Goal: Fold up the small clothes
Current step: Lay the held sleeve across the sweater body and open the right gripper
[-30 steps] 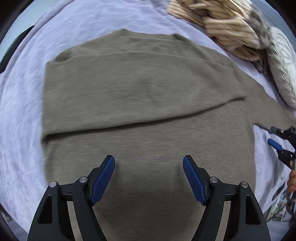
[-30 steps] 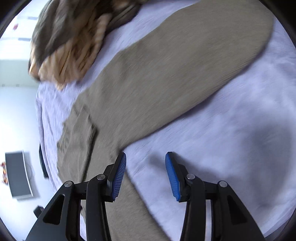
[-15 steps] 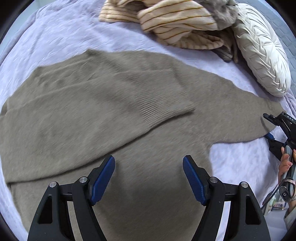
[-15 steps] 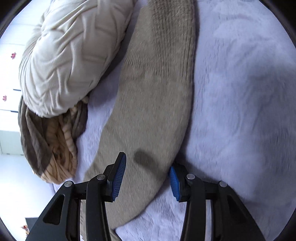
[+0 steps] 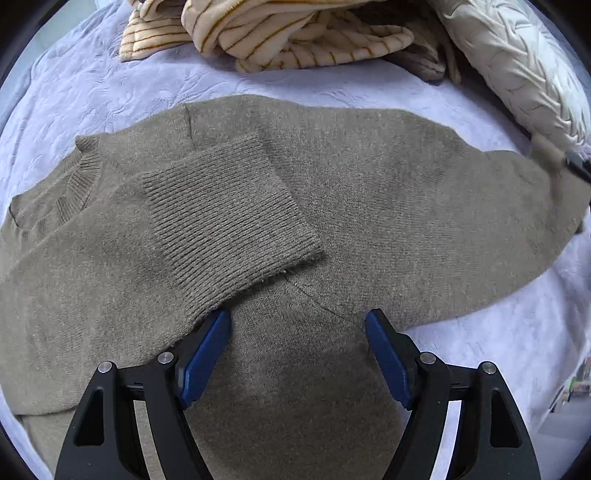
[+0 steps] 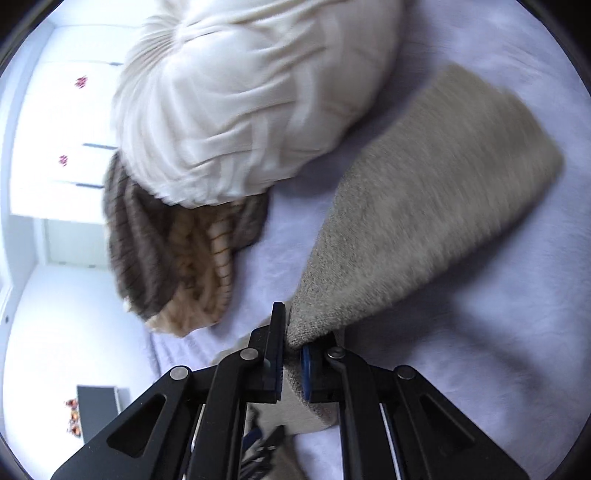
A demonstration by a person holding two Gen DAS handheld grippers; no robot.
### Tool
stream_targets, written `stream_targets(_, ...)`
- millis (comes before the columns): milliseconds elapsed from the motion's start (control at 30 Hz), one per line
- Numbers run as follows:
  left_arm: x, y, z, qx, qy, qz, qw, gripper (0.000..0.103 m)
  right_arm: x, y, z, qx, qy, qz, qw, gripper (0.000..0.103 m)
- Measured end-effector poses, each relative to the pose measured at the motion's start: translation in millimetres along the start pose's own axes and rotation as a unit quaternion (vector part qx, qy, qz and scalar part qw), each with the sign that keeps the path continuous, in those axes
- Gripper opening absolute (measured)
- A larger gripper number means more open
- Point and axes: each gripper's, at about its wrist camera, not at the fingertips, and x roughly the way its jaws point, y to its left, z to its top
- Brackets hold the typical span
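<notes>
On the lilac bedspread (image 5: pixel 110 85), left tongs (image 5: pixel 297 328) spread over taupe sweater (image 5: pixel 369 184); right tongs (image 6: pixel 291 350) pinch its sleeve (image 6: pixel 424 206).

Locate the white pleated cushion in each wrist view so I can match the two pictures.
Left wrist view: the cushion lies at the upper right edge, beyond the sweater's outstretched sleeve.
Right wrist view: the cushion fills the upper middle.
Shared landmark: the striped clothes pile lies right beside it.
</notes>
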Motion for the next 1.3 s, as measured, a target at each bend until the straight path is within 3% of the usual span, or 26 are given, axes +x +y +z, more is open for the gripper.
stream_targets(167,-33,37,-10,-0.033,-0.031,-0.011,0.9989,0.077,10,67,-20,-0.092,0.031,0.035,0.995,0.008)
stream_targets(267,-52,70,-22,-0.054,-0.048,-0.002,0.9974,0.077,25,122,-47,-0.185,0.058,0.042,0.980,0.008)
stream_targets(333,-64,99,-34,-0.074,-0.058,0.010,0.9955,0.077,42,162,-76,-0.263,0.079,0.036,0.961,0.008)
stream_targets(400,-72,128,-46,-0.095,-0.062,0.026,0.9933,0.077,62,196,-115,-0.343,0.104,0.024,0.933,0.008)
stream_targets(500,-84,177,-68,-0.132,-0.061,0.048,0.9882,0.077,99,231,-185,-0.451,0.145,-0.003,0.881,0.008)
stream_targets(567,-86,201,-83,-0.154,-0.058,0.064,0.9843,0.077,130,240,-237,-0.507,0.181,-0.022,0.842,0.008)
stream_targets(700,-83,252,-112,-0.208,-0.044,0.088,0.9732,0.077,182,226,-318,-0.570,0.239,-0.061,0.783,0.008)
stream_targets(800,-82,272,-129,-0.228,-0.041,0.092,0.9685,0.077,218,208,-350,-0.601,0.257,-0.112,0.749,0.014)
stream_targets(833,-82,277,-133,-0.231,-0.042,0.091,0.9679,0.077,224,198,-351,-0.607,0.257,-0.128,0.741,0.014)
stream_targets(867,-82,278,-134,-0.234,-0.043,0.089,0.9673,0.077,223,195,-356,-0.611,0.255,-0.133,0.738,0.021)
stream_targets(967,-77,283,-137,-0.240,-0.044,0.081,0.9663,0.077,218,197,-357,-0.605,0.264,-0.124,0.741,0.059)
stream_targets(1033,-78,283,-137,-0.242,-0.044,0.080,0.9659,0.077,208,202,-347,-0.580,0.266,-0.116,0.761,0.062)
stream_targets(1133,-79,283,-139,-0.249,-0.049,0.074,0.9644,0.077,197,196,-306,-0.471,0.266,-0.095,0.835,0.062)
stream_targets(1167,-80,285,-139,-0.252,-0.051,0.070,0.9639,0.077,196,187,-284,-0.403,0.262,-0.083,0.873,0.062)
stream_targets(1233,-82,287,-141,-0.255,-0.052,0.064,0.9634,0.077,198,169,-252,-0.286,0.250,-0.069,0.923,0.062)
stream_targets(1267,-84,289,-144,-0.256,-0.053,0.062,0.9634,0.077,201,163,-244,-0.247,0.247,-0.063,0.935,0.061)
stream_targets(1300,-86,290,-147,-0.256,-0.054,0.060,0.9632,0.077,203,151,-230,-0.181,0.243,-0.052,0.952,0.050)
